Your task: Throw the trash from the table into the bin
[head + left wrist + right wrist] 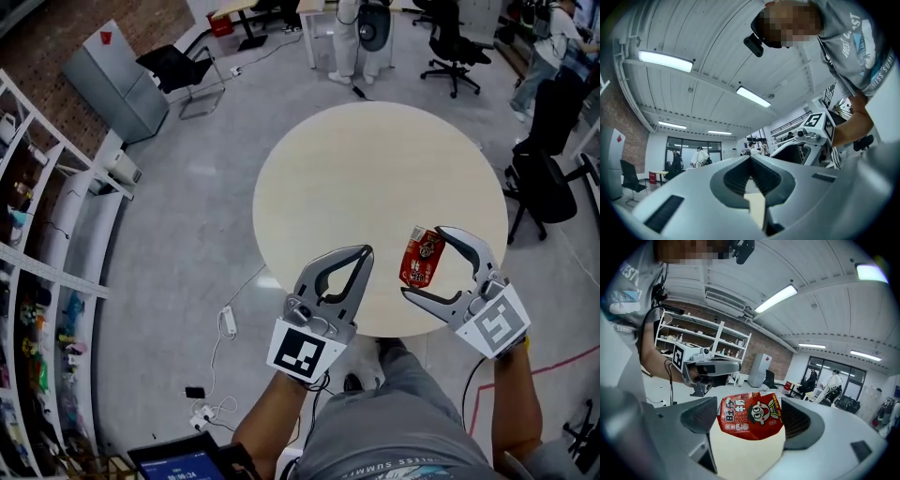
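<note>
A red snack packet [421, 255] with a cartoon face hangs over the near right part of the round beige table [375, 178]. My right gripper [423, 265] is shut on it, one jaw on each side; the right gripper view shows the packet [751, 416] wedged between the pads. My left gripper [362, 253] is shut with nothing in it, its tips over the table's near edge. In the left gripper view its jaws [750, 160] meet. A tall grey bin [114, 82] with a slanted lid stands on the floor at the far left.
Shelving [47, 281] runs along the left wall. A power strip and cables [225, 323] lie on the floor left of the table. Black office chairs [544, 178] stand to the right and a folding chair [183, 70] beside the bin. People stand at the far end.
</note>
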